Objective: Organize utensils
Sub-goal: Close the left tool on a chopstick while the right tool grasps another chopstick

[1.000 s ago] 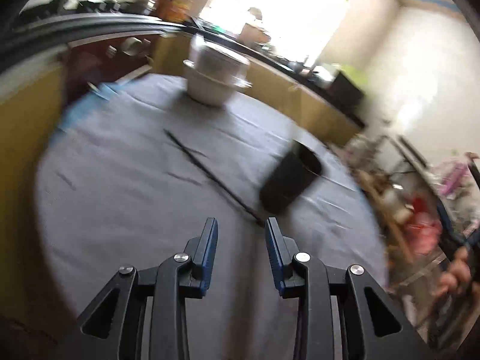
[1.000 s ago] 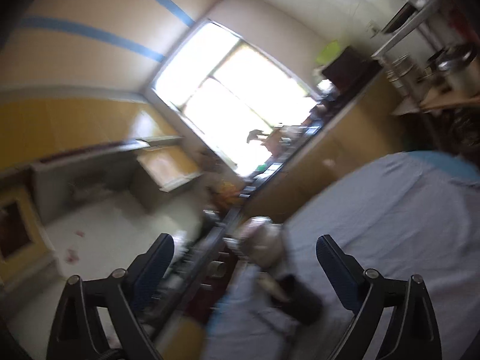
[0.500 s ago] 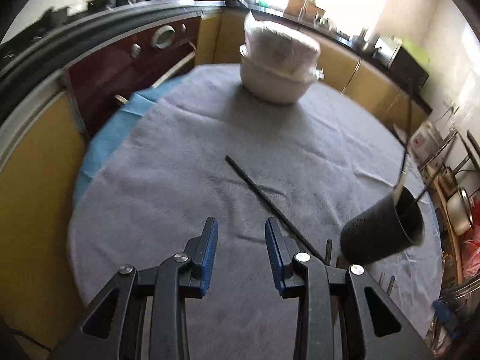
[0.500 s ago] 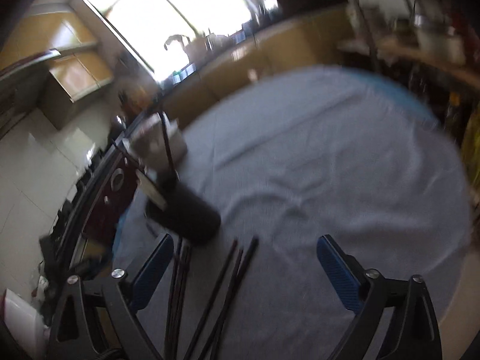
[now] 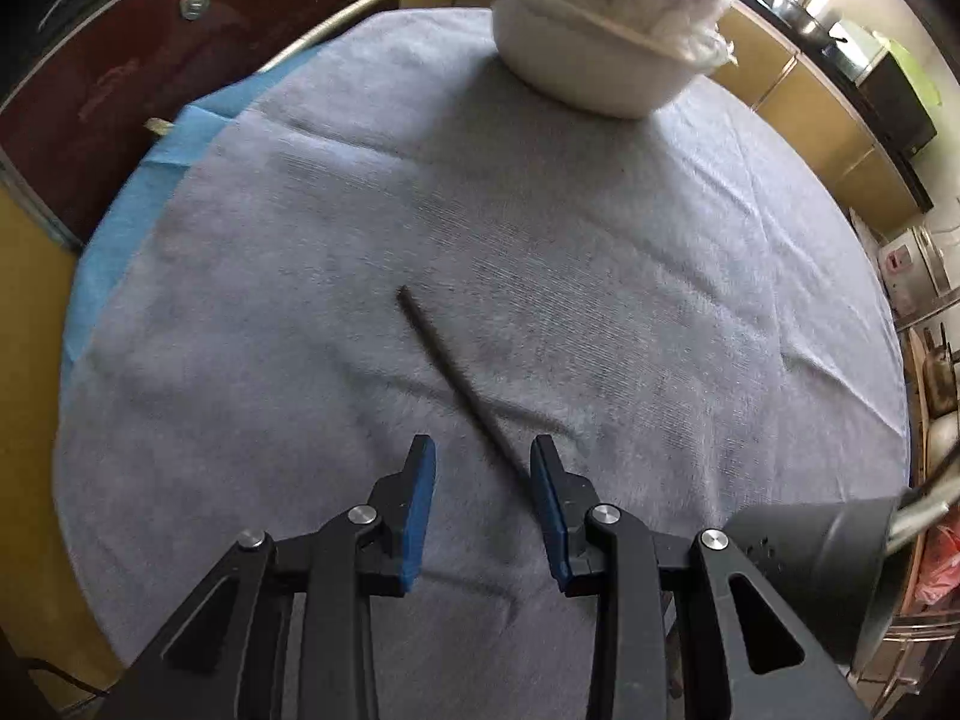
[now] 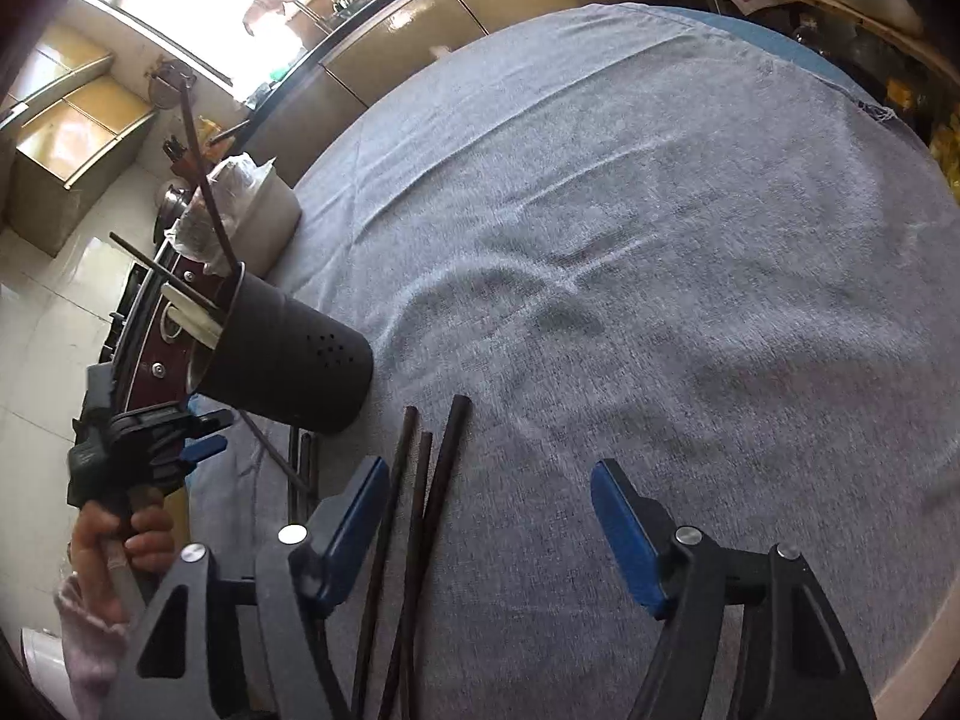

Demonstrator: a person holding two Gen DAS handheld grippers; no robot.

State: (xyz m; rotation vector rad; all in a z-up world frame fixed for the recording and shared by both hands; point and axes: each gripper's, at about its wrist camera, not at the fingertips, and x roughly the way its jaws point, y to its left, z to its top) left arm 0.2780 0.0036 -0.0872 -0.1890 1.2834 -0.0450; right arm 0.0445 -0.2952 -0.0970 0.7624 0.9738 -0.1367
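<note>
We are holding the left gripper (image 5: pixel 483 456) narrowly parted over a lone dark chopstick (image 5: pixel 462 387) that is running toward eleven o'clock on the grey cloth (image 5: pixel 600 240), pads gripping nothing. Our right gripper (image 6: pixel 489 480) has just been closing, jaws standing wide, three chopsticks (image 6: pixel 420 492) lying by its left pad. The black holder (image 6: pixel 288 360) is sitting at ten o'clock.

Three dark thin chopsticks (image 6: pixel 420 516) lie together, one black perforated cylindrical utensil holder (image 6: pixel 288 360), one white covered bowl (image 5: pixel 606 42).
</note>
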